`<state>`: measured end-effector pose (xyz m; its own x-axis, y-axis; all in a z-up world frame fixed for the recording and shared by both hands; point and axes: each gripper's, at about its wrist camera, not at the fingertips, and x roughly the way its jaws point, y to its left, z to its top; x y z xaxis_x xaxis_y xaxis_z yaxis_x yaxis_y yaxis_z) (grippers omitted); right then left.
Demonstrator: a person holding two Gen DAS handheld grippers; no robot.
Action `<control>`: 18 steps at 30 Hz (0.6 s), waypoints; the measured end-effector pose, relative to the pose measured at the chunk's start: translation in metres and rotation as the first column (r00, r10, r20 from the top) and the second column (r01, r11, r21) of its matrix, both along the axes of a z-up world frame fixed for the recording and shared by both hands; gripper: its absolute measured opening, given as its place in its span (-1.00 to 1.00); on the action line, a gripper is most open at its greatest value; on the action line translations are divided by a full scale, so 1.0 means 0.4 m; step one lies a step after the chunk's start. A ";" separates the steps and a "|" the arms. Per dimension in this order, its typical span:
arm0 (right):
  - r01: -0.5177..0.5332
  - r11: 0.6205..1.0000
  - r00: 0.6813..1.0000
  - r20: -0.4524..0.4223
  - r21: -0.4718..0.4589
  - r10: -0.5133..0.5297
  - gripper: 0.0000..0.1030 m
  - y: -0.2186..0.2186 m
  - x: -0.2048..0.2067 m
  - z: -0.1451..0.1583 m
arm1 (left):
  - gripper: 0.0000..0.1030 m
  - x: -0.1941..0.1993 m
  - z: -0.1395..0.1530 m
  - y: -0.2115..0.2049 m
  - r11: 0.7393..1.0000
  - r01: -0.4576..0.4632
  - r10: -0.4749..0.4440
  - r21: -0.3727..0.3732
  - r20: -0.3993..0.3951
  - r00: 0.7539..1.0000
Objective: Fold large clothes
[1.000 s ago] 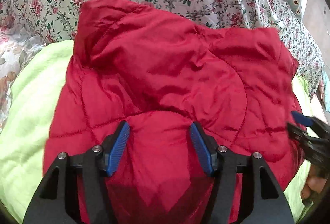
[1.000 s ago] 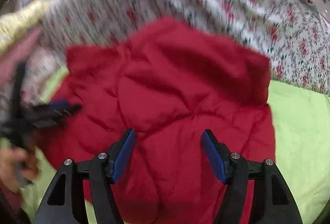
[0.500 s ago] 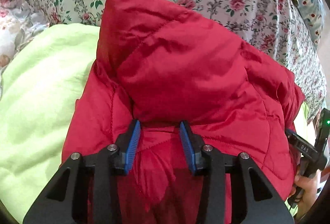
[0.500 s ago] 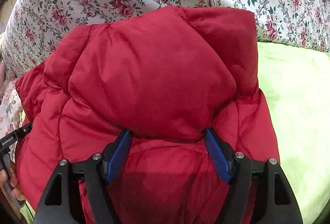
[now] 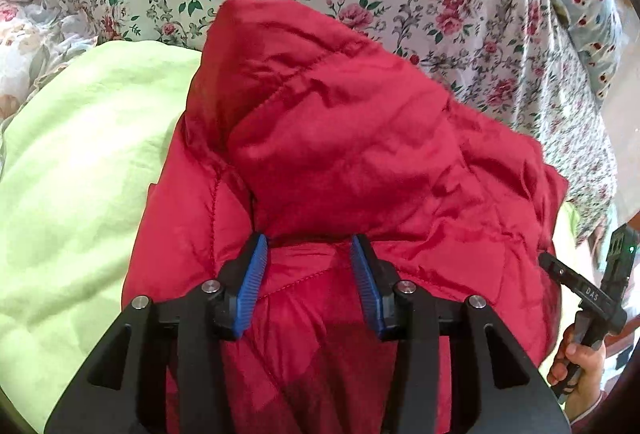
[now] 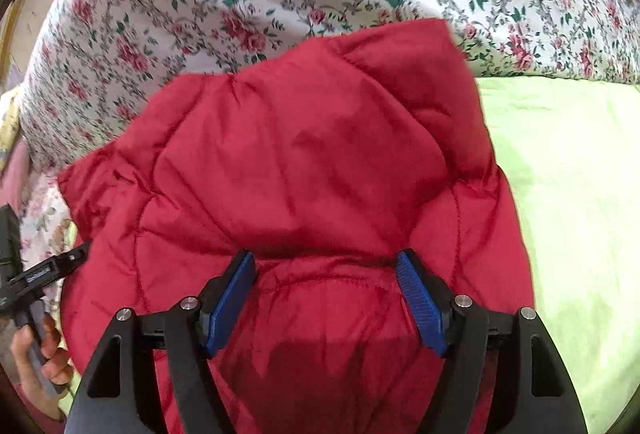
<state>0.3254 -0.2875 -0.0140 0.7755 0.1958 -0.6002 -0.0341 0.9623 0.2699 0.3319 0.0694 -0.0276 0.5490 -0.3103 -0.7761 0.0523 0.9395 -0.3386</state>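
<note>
With the red quilted jacket (image 5: pixel 360 162) folded on the green sheet (image 5: pixel 80 174) near the bed's floral-covered far edge, our left gripper (image 5: pixel 307 258) narrowed and right gripper (image 6: pixel 326 274) wide straddle puffy fabric unclamped, so we risk the fold springing back.

Left claw (image 5: pixel 307 246) and right claw (image 6: pixel 325 262) gape apart.
</note>
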 end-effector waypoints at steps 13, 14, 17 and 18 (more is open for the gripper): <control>0.019 0.999 0.999 0.047 0.033 -0.020 0.46 -0.087 -0.158 0.003 | 0.42 -0.110 0.061 0.043 0.998 0.030 -0.025 -0.047 0.086 0.996; 0.032 0.997 0.998 0.051 0.063 -0.035 0.47 -0.114 -0.177 -0.005 | 0.42 -0.116 0.060 0.051 0.998 0.032 -0.026 -0.059 0.088 0.996; 0.051 0.991 0.998 0.041 0.123 -0.056 0.47 -0.156 -0.192 -0.020 | 0.42 -0.122 0.058 0.074 0.995 0.023 -0.013 -0.095 0.102 0.995; 0.051 0.991 0.998 0.041 0.123 -0.056 0.48 -0.156 -0.192 -0.020 | 0.53 -0.128 0.061 0.088 0.994 0.015 -0.003 -0.107 0.111 0.994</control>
<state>0.2486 -0.3498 -0.0221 0.8120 0.2231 -0.5393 0.0021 0.9229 0.3849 0.2806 0.1044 -0.0032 0.6265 -0.3940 -0.6724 0.1038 0.8973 -0.4291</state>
